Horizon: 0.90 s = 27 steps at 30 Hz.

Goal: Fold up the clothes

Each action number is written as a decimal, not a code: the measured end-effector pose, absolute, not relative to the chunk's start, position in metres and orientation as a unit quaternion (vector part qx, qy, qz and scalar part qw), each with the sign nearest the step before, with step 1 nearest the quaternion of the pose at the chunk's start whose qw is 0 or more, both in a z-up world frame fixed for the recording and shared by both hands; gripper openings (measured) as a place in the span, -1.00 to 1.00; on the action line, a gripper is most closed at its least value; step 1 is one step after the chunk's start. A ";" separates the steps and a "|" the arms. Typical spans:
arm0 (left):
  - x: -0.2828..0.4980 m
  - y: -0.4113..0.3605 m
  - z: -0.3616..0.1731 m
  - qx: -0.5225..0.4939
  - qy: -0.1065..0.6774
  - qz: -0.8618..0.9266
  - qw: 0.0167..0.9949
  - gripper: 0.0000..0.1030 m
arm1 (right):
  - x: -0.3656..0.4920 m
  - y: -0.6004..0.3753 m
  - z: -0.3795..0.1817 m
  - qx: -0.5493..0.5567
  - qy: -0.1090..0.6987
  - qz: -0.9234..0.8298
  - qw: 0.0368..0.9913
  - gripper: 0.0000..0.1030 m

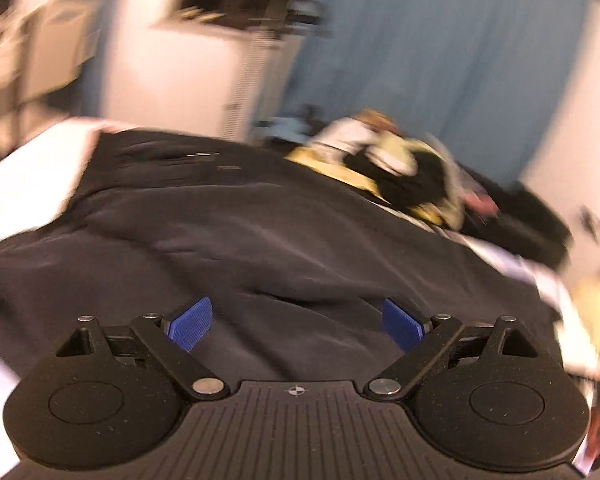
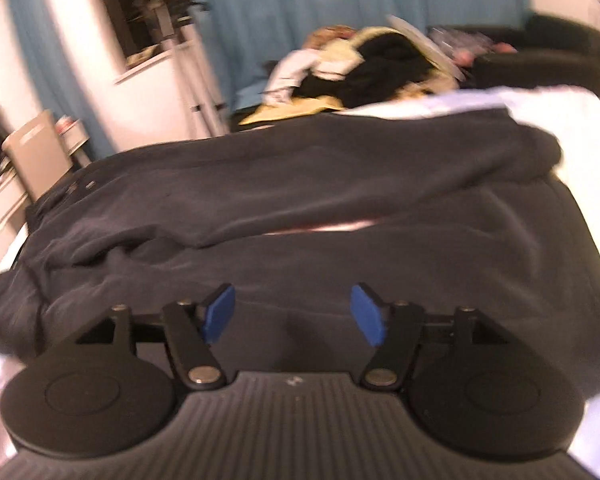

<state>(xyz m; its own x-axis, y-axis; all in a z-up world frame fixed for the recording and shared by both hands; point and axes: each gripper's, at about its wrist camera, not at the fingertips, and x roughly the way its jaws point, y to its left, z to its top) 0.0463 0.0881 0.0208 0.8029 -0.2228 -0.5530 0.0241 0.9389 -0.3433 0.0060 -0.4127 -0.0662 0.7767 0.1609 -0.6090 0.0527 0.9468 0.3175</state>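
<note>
Two grippers, both spread wide and holding nothing. Left gripper (image 1: 296,322) hangs over a dark garment (image 1: 260,240) lying rumpled across a white surface (image 1: 32,168). Right gripper (image 2: 294,314) hangs over the same dark garment (image 2: 300,200), its near half doubled in a loose fold. Pile of mixed clothes (image 2: 364,64) lies beyond, apart from the garment; both views blurred

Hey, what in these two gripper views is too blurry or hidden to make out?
- Dark garment: left view, its type is unclear; folds and the frame edge hide its outline.
- Clothes pile: both views, motion blur merges the items.
- White surface: right view, mostly covered by the garment.
- Shelf items: right view, blurred and small.
</note>
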 end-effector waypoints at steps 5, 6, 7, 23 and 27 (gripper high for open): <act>0.050 0.195 0.017 -0.272 0.313 0.048 0.909 0.82 | -0.005 -0.450 -0.075 0.245 0.322 -0.061 0.912 0.62; 0.047 0.214 0.013 -0.288 0.314 0.073 0.902 0.82 | -0.009 -0.457 -0.076 0.260 0.320 -0.082 0.908 0.70; 0.044 0.233 0.009 -0.305 0.315 0.098 0.894 0.82 | -0.013 -0.464 -0.077 0.275 0.316 -0.103 0.902 0.74; 0.056 0.272 -0.057 -0.470 0.341 0.082 0.810 0.86 | -0.077 -0.556 -0.132 0.549 0.222 -0.285 0.753 0.79; 0.058 0.272 -0.074 -0.480 0.396 0.110 0.775 0.84 | -0.089 -0.547 -0.119 0.535 0.199 -0.311 0.760 0.79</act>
<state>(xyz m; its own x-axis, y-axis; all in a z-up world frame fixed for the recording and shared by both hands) 0.0580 0.2725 -0.0739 0.6629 -0.2090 -0.7190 -0.5505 0.5149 -0.6572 -0.0893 -0.5470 -0.1188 0.7265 -0.2600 -0.6361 0.6865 0.2341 0.6884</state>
